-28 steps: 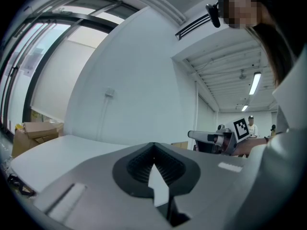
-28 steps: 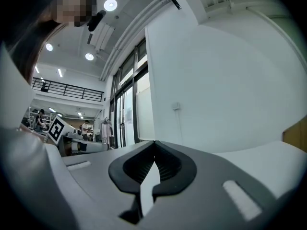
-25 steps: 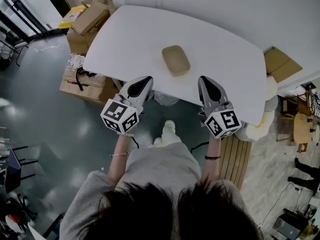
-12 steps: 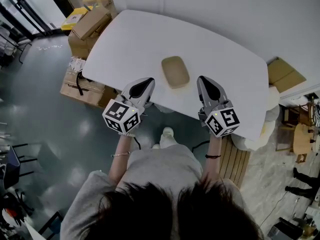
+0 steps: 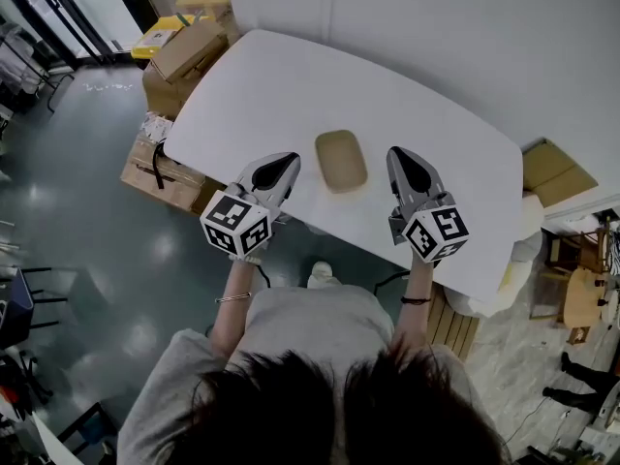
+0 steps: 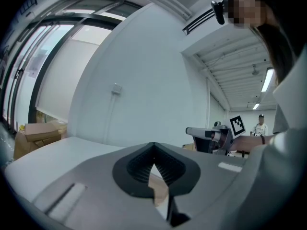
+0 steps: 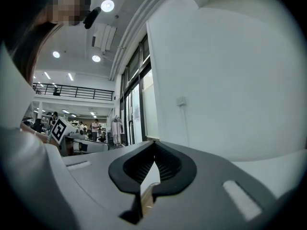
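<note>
Locate the flat tan pad with rounded corners (image 5: 341, 160) on the white rounded worktop (image 5: 291, 85), near the front edge and roughly midway along it. Locate the left gripper (image 5: 285, 160) just left of the pad and the right gripper (image 5: 398, 155) just right of it. Note both over the front edge, both apart from the pad, both pointing away from the person.

Confirm finger state in each gripper view:
- Left fingers (image 6: 136, 169): shut tip to tip, holding nothing.
- Right fingers (image 7: 134, 169): likewise shut and empty.
- Expect only a sliver of tan through the slit below each pair of tips.

Probable faults from this position:

- Unwanted shove. Cause: shut fingers meeting the side of the pad. Likely to slide or spin a light pad on a smooth worktop.
- Squeeze from both sides. Cause: inward travel of both grippers with the pad between them. Likely to buckle or tip the pad if soft. No telling the material from these views.
- Strike on the worktop. Cause: descent at the front edge, with height above the surface hard to judge from any view.
- Pad over the front edge. Cause: any drag toward the person, given so little worktop in front of the pad.

Disregard the brown cardboard boxes (image 5: 189, 51) on the floor beyond the far left corner, well apart from both grippers.
</note>
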